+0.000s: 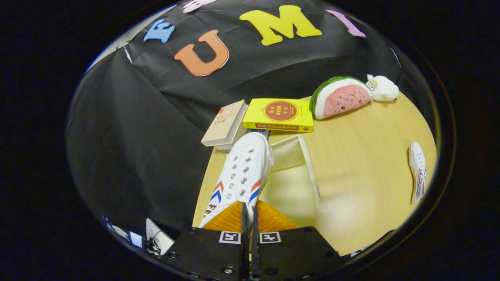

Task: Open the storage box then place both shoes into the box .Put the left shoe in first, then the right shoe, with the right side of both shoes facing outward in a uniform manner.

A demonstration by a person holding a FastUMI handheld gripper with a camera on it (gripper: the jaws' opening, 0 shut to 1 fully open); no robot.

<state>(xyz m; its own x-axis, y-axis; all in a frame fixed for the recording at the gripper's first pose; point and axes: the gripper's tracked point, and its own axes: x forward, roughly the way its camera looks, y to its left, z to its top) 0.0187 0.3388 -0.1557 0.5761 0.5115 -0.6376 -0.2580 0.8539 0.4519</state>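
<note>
Here, I carry the first shoe (244,171), my gripper (249,218) clamped narrow on its heel end, over the open storage box (308,164); I judge this the first placing, and next I must lower it in, right side outward. Left to right: two books (224,124), one box, two plush toys (341,95), the second shoe (418,169) on the table (363,156).

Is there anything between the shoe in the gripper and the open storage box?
Nothing visible. The gripper is shut on the white shoe, whose toe hangs beside the open storage box. The books lie beyond the box.
</note>
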